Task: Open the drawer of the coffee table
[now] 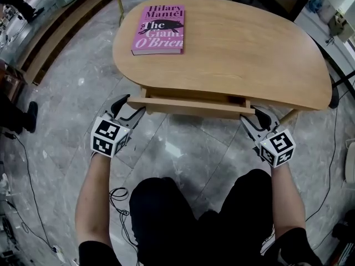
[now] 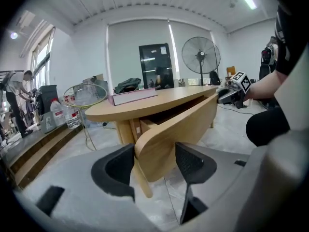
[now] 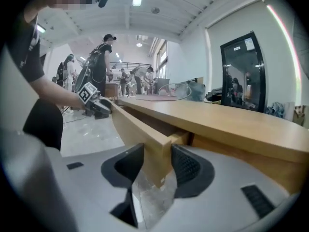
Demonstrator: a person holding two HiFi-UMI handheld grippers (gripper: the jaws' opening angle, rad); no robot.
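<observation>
Head view: wooden coffee table (image 1: 238,54), pink book (image 1: 160,29), marble floor (image 1: 72,93).

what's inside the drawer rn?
The drawer is only partly out. The head view shows a thin strip of bare wood behind its front panel, with nothing lying in it. The rest of the interior is covered by the tabletop, so its contents can't be told.

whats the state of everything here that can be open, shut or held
drawer: pulled partly open
book: closed, lying flat on the coffee table
left hand-held gripper: open, one end of the drawer front between its jaws, one pad clear of it
right hand-held gripper: shut on the other end of the drawer front
</observation>
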